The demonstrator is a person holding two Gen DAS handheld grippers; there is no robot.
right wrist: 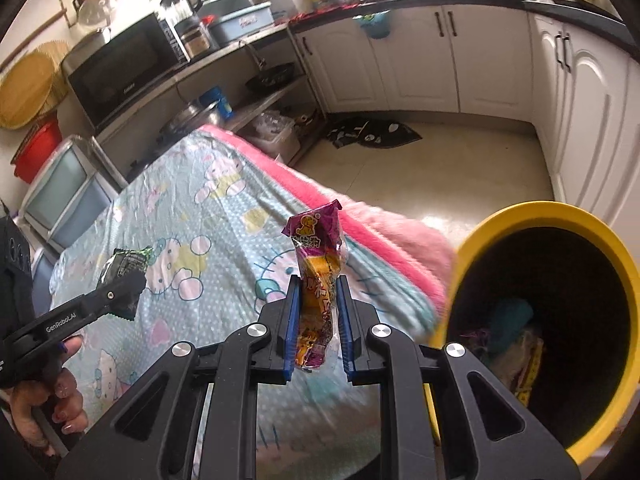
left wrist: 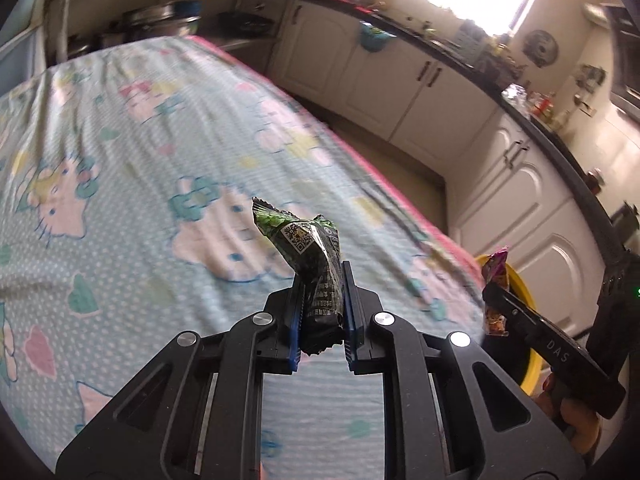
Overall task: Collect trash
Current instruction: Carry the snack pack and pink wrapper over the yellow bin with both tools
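Observation:
A crumpled green and black snack wrapper [left wrist: 312, 264] stands up between the blue pads of my left gripper [left wrist: 322, 280], which is shut on it above the table. My right gripper [right wrist: 318, 292] is shut on a purple and yellow snack wrapper [right wrist: 318, 268], held upright near the table's right edge. A yellow bin [right wrist: 472, 248] with a dark inside sits just right of that gripper, several wrappers lying at its bottom. In the left wrist view the right gripper [left wrist: 494, 294] and its wrapper [left wrist: 496, 268] hang in front of the bin's yellow rim [left wrist: 524, 292]. In the right wrist view the left gripper [right wrist: 128, 284] holds the green wrapper [right wrist: 120, 266] at the left.
The table carries a light blue cartoon-print cloth [left wrist: 160, 152] with a pink edge [right wrist: 320, 192]. White cabinets [right wrist: 492, 60] under a dark counter run along the far side. A shelf with a microwave [right wrist: 120, 68] and pots stands behind the table. A dark mat [right wrist: 372, 132] lies on the floor.

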